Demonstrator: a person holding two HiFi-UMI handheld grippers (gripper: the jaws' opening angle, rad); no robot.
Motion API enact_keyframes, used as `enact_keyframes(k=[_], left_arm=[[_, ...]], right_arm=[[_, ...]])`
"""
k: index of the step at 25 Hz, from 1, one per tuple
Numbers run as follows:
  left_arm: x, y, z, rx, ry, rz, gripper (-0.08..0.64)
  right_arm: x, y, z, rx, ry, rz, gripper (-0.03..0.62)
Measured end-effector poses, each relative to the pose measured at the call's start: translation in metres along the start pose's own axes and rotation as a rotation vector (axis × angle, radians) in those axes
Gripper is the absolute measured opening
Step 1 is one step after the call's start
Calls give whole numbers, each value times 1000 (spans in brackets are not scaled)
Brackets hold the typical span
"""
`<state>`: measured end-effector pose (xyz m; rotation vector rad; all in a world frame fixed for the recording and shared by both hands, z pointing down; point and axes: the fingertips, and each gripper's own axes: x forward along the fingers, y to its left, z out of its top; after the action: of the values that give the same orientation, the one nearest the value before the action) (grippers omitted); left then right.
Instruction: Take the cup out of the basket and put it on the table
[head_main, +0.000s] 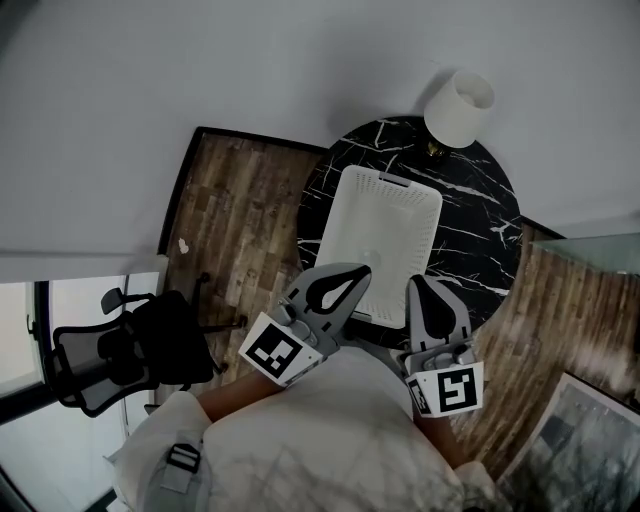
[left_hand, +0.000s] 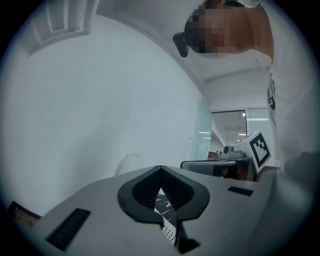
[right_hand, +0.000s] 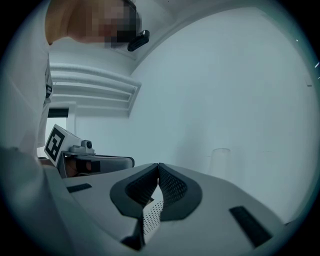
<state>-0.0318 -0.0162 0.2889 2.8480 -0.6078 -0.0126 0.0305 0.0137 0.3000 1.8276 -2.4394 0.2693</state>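
1 wooden floor (head_main: 230, 210) fills the lower part of the head view, and 1 round black marble table (head_main: 480, 200) with white veins stands on it against a pale wall. 1 white basket (head_main: 395, 185) with perforated walls sits on the table, slightly left of the middle, its long side running away from the person. 1 black office chair (head_main: 130, 345) stands on the floor well to the left of the table. The 2 grippers are held side by side at the near edge of the table. The left gripper (head_main: 365, 270) points over the basket's near end, and the right gripper (head_main: 418, 283) sits just beside the basket's near right corner. In each gripper view the 2 jaws meet at their tips with nothing between them, and only slivers of basket mesh and marble show through the gap behind the tips. 1 white lamp (head_main: 460, 105) stands at the table's far edge, beyond the basket. The cup (head_main: 370, 255) is barely visible: 1 faint round outline on the basket floor, near its near end.
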Motion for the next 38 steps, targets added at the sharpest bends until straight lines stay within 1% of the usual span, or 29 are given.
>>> enact_keyframes(k=[4,9,14,17,21,24,29,33,38], left_arm=[[-6,4,-6,-7,11,18,6],[-8,8,-7,4,16,26,5],[-9,22,-27,11,81,33,6],[-9,32,-36,-8,114,42,6],[-9,38,-48,-4,145,36,6],[-8,43,-57,-17,167,35,5],[-6,48,-71,-44,192,24,6],[-5,54,-79,-71,213,16,6],[-4,59,-89,-78,238,9,6]], right_arm=[[2,5,-9,2,21,12,8],[6,8,-11,-14,31,26,8],[12,10,-19,-27,59,46,8],[18,12,-29,-43,95,64,8],[24,12,-43,-65,130,79,8],[28,13,-49,-77,148,89,8],[38,15,-65,-80,189,114,8],[45,13,-79,-76,234,117,8],[51,14,-91,-97,278,135,9]])
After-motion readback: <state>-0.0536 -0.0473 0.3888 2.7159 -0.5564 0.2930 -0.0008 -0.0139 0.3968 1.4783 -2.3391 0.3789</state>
